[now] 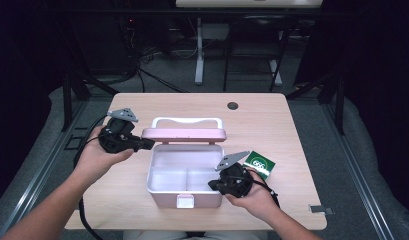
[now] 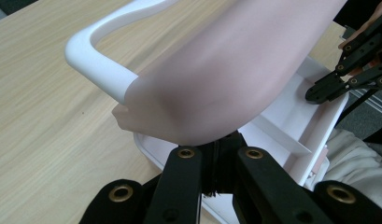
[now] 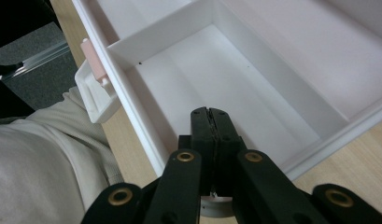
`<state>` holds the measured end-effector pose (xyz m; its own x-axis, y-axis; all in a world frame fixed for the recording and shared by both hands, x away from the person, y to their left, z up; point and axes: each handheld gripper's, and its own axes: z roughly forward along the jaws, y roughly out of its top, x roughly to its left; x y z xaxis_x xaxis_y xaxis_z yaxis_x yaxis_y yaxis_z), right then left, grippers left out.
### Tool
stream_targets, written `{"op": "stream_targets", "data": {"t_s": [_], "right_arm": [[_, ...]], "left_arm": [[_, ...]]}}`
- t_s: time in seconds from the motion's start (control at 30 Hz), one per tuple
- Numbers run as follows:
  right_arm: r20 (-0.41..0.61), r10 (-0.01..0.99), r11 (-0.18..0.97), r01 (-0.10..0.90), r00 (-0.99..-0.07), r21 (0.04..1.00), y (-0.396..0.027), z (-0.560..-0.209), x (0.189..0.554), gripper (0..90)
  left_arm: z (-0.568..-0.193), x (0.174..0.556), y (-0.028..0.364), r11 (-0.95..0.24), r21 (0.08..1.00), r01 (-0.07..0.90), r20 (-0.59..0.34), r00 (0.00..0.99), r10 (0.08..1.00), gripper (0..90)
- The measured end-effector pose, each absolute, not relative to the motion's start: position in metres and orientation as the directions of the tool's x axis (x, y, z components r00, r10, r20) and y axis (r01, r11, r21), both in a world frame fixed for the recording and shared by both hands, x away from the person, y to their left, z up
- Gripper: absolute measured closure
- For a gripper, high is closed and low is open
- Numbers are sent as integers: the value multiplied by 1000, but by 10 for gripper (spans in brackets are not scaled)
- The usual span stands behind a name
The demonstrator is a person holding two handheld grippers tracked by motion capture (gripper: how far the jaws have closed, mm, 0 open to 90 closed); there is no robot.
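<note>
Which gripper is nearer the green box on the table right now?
Right. The right gripper sits over the case's front right corner, just left of the green box. The left gripper is at the pink lid's left end, across the case.

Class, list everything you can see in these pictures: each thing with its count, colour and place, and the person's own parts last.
Table: one, light wood, centre of the high view.
Storage box: one, pink outside, white divided inside, open, mid-table.
Lid: one, pink, raised at the box's back edge.
Handle: one, white, on the lid.
Latch: one, white, on the box's front wall.
Small packet: one, green and white, on the table right of the box.
Left gripper: one, black, jaws shut at the lid's left end.
Right gripper: one, black, jaws shut over the box's front right compartment.
</note>
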<state>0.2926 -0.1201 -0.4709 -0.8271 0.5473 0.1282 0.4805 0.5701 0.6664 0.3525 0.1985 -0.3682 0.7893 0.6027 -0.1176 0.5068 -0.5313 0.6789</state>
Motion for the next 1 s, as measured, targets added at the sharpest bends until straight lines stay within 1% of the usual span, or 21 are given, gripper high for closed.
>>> {"op": "stream_targets", "data": {"t_s": [0.63,0.87,1.0], "right_arm": [[132,549,567,484,-825,667,-120,-471,292,900],[137,550,561,487,-823,669,-121,-472,293,900],[139,551,559,487,-823,671,-121,-472,292,900]], "left_arm": [[-362,361,196,-528,677,512,-102,776,622,900],[-360,362,194,-533,681,503,-75,771,632,899],[-358,365,195,-517,690,507,-90,769,633,900]]}}
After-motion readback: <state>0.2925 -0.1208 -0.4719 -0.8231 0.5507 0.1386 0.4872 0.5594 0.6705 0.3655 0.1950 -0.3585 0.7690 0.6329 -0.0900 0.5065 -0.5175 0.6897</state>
